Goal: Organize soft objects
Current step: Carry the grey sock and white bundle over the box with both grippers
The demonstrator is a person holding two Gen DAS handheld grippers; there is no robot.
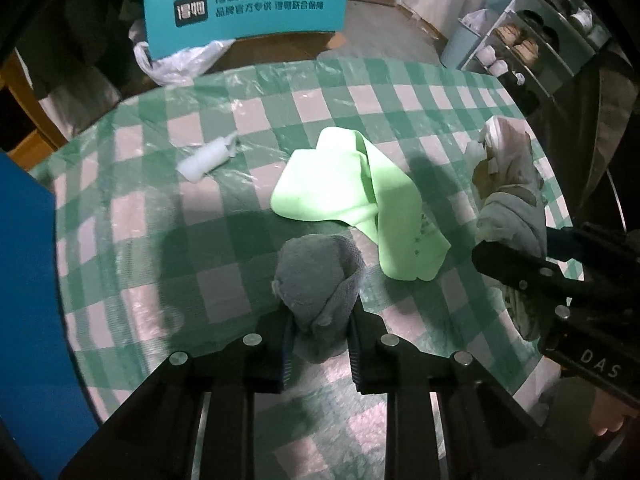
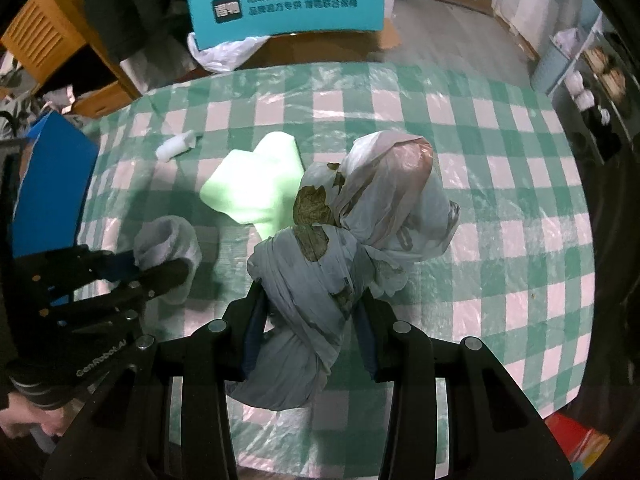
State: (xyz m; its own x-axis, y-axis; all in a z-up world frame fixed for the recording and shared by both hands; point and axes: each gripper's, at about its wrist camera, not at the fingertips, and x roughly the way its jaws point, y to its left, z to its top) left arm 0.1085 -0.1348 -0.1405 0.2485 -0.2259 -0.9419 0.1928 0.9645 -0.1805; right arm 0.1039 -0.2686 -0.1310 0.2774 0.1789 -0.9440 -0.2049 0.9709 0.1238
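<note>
Gripping tight, the left gripper [image 1: 320, 332] has a rolled grey towel [image 1: 316, 280] pinched between its pads, jaws narrow, the roll sticking up and out past the fingertips above the checked cloth [image 1: 224, 264]. Over in the right wrist view the same gripper [image 2: 160, 276] shows at the left edge, that pale roll [image 2: 170, 248] caught in its tips, a hand [image 2: 24, 420] in a dark striped cuff below it.

Now the right gripper [image 2: 310, 320]: jaws partly closed around a knotted bundle [image 2: 316, 280] of pale blue-grey fabric with brown patches, its upper part wrapped in a thin plastic bag [image 2: 392, 200]. The bundle fills the gap between both pads and bulges well beyond them. From the left wrist view it hangs at the right side [image 1: 508, 200], with the right gripper [image 1: 516, 272] clamped on its lower end.

Just past both grippers, a light green cloth [image 1: 360, 196] lies crumpled near the middle of the table, between the towel and the bundle as the left camera sees it. Further back and to the left, a small white roll [image 1: 208, 158] lies on the cloth, well apart from the rest.

Beyond the far table edge: a teal sign [image 1: 244, 4] with dark lettering, a crumpled white bag [image 1: 176, 60] under it, and a shoe rack [image 1: 532, 36] at the far right. A blue panel [image 1: 24, 280] stands at the table's left edge.
</note>
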